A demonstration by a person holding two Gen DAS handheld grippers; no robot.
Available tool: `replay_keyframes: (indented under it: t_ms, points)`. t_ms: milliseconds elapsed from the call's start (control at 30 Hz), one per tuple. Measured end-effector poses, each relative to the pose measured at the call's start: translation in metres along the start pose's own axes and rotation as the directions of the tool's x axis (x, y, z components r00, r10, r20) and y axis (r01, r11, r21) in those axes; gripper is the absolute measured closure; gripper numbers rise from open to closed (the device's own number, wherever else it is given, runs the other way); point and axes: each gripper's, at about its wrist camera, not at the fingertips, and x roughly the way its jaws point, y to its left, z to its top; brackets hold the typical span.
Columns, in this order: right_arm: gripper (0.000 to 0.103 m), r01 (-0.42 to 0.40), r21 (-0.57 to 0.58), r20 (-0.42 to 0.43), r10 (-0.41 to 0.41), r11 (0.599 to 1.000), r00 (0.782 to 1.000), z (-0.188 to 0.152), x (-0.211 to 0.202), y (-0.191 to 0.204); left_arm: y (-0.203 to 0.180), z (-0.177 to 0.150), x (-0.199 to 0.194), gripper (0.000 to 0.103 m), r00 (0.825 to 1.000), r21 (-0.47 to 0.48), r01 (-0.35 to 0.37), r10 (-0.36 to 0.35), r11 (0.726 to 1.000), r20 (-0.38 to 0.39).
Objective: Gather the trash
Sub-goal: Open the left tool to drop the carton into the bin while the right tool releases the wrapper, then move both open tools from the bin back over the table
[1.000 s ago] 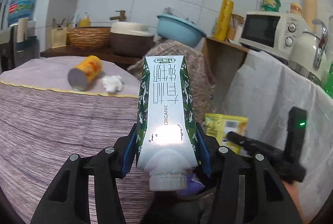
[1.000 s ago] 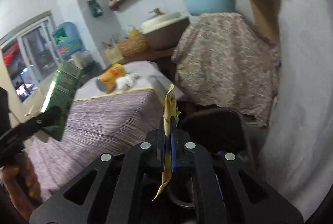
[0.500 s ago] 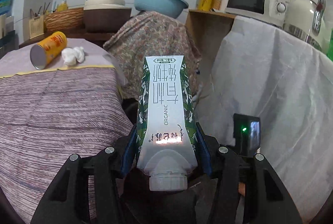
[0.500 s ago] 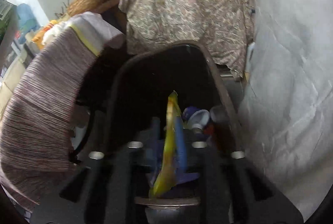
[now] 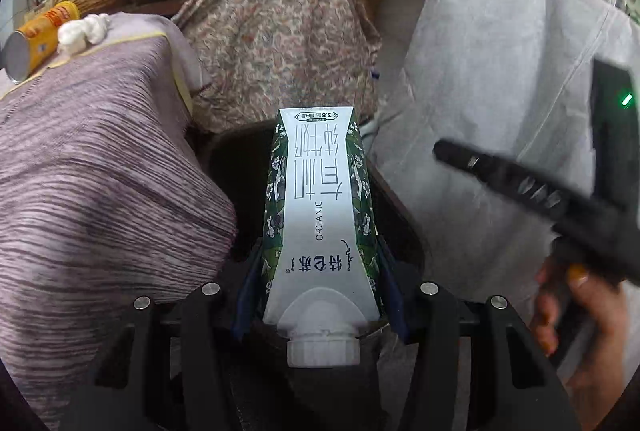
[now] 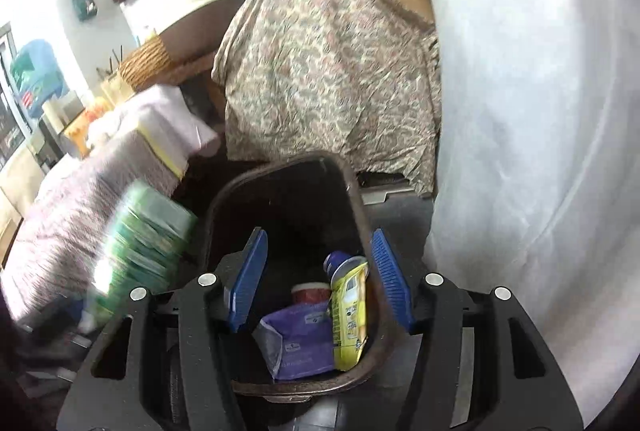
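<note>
The right gripper (image 6: 318, 283), jaws just spread and empty, hangs over the dark plastic bin (image 6: 362, 209) where its yellow wrapper (image 6: 350, 315) lies; the left gripper (image 5: 320, 295) pinches the green-and-white milk carton (image 5: 318, 215) above it, ready to drop

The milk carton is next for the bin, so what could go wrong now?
1. The milk carton is held in the left gripper close to the right gripper over the bin; they might bump.
2. The carton is long and sits beside the bin's rim, so it might catch there.
3. The yellow wrapper stands upright inside and could block it.
</note>
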Motion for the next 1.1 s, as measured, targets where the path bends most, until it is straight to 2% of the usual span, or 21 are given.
replay_keyframes:
  t_ms: [333,467,700,1100]
  points:
    - [0.043,-0.038,0.019,0.061,0.037,0.999,0.997,0.019,-0.031,0.006,-0.008,-0.006,0.064,0.051,0.992,0.039,-0.016,0.021,0.999,-0.122]
    - [0.043,-0.037,-0.001,0.066,0.037,0.999,0.997,0.020,-0.036,0.011,-0.009,-0.006,0.071,0.031,0.992,0.045,-0.024,0.029,0.999,-0.125]
    - [0.042,-0.041,-0.003,0.084,0.041,0.999,0.996,0.026,-0.043,0.010,-0.017,-0.011,0.049,0.027,0.997,0.072,-0.009,0.014,0.997,-0.078]
    - [0.042,-0.073,-0.017,0.064,0.074,0.997,0.995,0.033,-0.035,0.022,-0.027,-0.012,-0.031,0.025,0.999,0.114,0.012,-0.017,0.993,0.039]
